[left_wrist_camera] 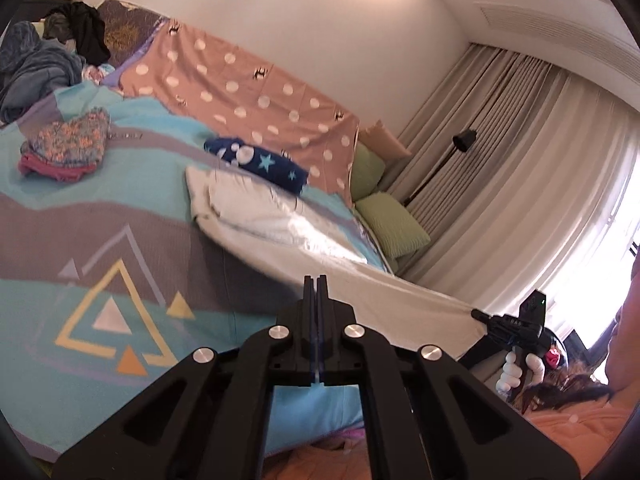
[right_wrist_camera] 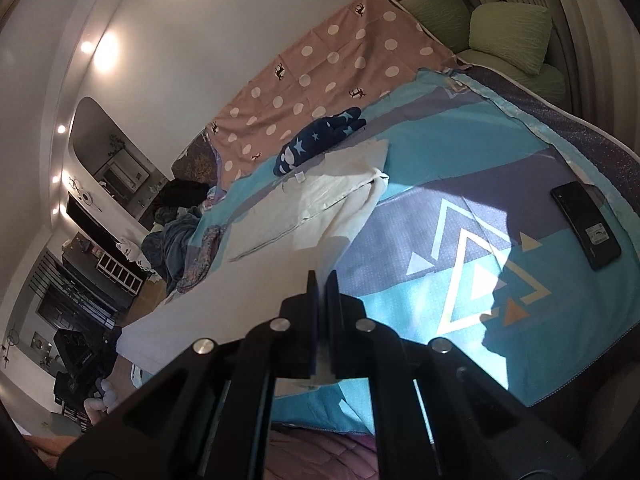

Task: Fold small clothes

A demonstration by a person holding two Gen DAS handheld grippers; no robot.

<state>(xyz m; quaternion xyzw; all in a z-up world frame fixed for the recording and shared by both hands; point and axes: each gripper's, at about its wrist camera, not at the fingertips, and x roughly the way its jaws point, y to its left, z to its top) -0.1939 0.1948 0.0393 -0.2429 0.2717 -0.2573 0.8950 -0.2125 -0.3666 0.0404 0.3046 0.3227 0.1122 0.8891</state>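
A bed [left_wrist_camera: 60,380] with a teal and grey triangle-print cover fills both views, a polka-dot sheet [left_wrist_camera: 256,92] behind it. A white garment [left_wrist_camera: 280,232] stretches across mid-frame, off the cover at its near edge. The left gripper [left_wrist_camera: 316,284] has its fingers clenched on that edge, and the right gripper [right_wrist_camera: 322,280] likewise pinches it. A phone [right_wrist_camera: 586,224] lies at right; its label is too small to read.

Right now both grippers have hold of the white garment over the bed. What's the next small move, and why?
Probably carry both held corners forward and lay them on the far part of the white garment. The left gripper and right gripper each pinch a near edge, lifted off the bedspread, while the far end already rests flat there, ready to be folded over.
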